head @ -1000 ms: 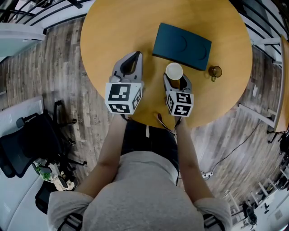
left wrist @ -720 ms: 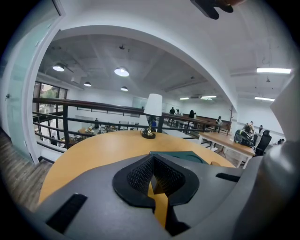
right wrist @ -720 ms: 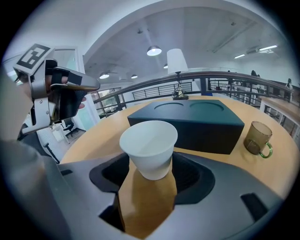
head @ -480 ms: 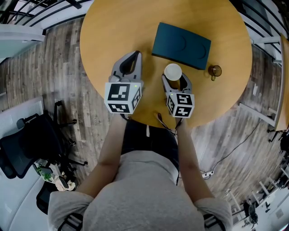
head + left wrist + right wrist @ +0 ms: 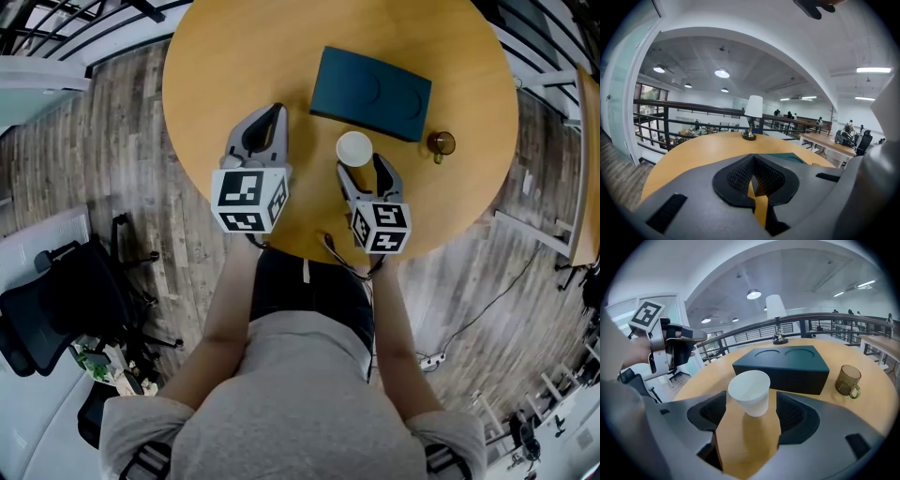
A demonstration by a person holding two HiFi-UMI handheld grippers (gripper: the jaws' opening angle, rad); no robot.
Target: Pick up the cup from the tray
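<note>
While the jaws of the right gripper point(image 5: 362, 171) are opening, the white cup point(image 5: 354, 148) stands upright on the round table point(image 5: 234, 66) between their tips. The pads do not press on it. The cup is not on the dark tray point(image 5: 370, 92). It sits just in front of the tray, on the person's side. A small brown mug point(image 5: 441, 143) stands near the tray's right end. The left gripper point(image 5: 265, 127) hangs over the table to the left, with its jaws together and nothing between them.
</note>
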